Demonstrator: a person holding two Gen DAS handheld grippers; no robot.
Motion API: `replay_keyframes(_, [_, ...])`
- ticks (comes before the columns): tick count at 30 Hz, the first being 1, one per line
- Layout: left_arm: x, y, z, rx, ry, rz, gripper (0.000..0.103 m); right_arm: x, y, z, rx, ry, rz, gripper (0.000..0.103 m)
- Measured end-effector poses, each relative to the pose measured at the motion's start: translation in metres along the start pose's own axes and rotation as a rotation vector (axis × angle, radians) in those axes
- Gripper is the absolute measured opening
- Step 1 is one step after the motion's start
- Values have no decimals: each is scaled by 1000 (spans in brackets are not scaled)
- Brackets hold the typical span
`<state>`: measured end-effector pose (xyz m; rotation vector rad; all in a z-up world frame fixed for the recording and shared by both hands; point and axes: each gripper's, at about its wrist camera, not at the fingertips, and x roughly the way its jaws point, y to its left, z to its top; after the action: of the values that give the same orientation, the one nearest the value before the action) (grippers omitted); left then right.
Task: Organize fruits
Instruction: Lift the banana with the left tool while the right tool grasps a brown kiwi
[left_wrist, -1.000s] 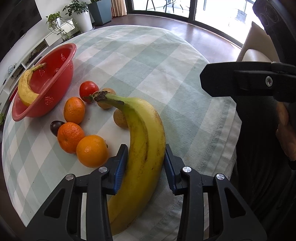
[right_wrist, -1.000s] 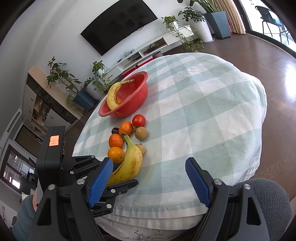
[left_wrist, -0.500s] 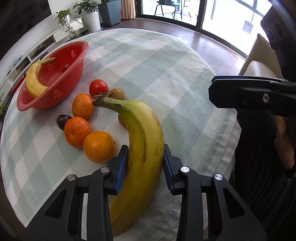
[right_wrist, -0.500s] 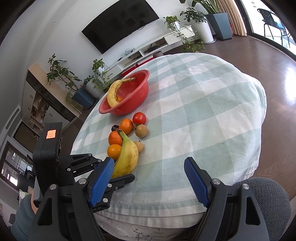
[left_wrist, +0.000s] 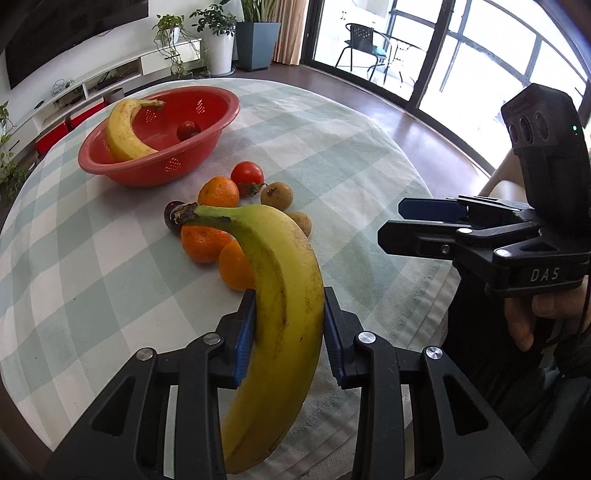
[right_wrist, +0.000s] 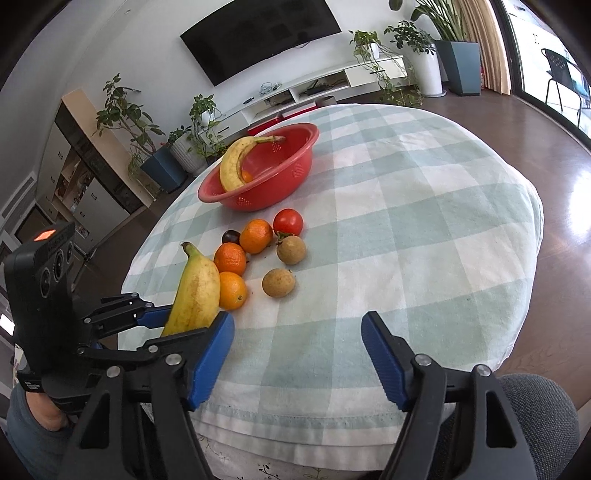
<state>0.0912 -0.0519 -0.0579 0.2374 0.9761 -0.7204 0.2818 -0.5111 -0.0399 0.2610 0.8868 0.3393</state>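
My left gripper (left_wrist: 288, 325) is shut on a large yellow banana (left_wrist: 284, 280), which is raised off the checked cloth with its stem pointing away. From the right wrist view, that banana (right_wrist: 197, 291) stands at the left, clamped in the left gripper (right_wrist: 159, 321). The red colander (left_wrist: 229, 114) at the back holds another banana (left_wrist: 125, 129) and a red fruit (left_wrist: 188, 129). Between them lie a tomato (left_wrist: 247, 175), three oranges (left_wrist: 218, 192), a dark plum (left_wrist: 173, 221) and two brown fruits (left_wrist: 277, 194). My right gripper (right_wrist: 297, 332) hovers over the near table edge, its jaws closing with nothing between them.
The round table (left_wrist: 110, 258) wears a green-and-white checked cloth that hangs over the near edge. The right gripper (left_wrist: 393, 221) and the hand holding it stand at the right of the left wrist view. Plants, a low TV shelf and glass doors lie behind.
The left gripper has lifted the banana off the cloth and swung so the colander sits nearer the middle of its view. The right gripper's jaws have narrowed a little.
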Motion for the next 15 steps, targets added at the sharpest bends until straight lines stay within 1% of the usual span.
replay_keyframes(5, [-25, 14, -13, -78, -67, -33, 31, 18, 17, 7, -107, 17, -35, 68])
replay_keyframes(10, [-43, 30, -22, -149, -116, -50, 31, 38, 21, 14, -122, 64, -47, 58])
replay_keyframes(15, [-51, 42, -31, -189, -148, -64, 31, 50, 33, 17, -191, 77, -79, 50])
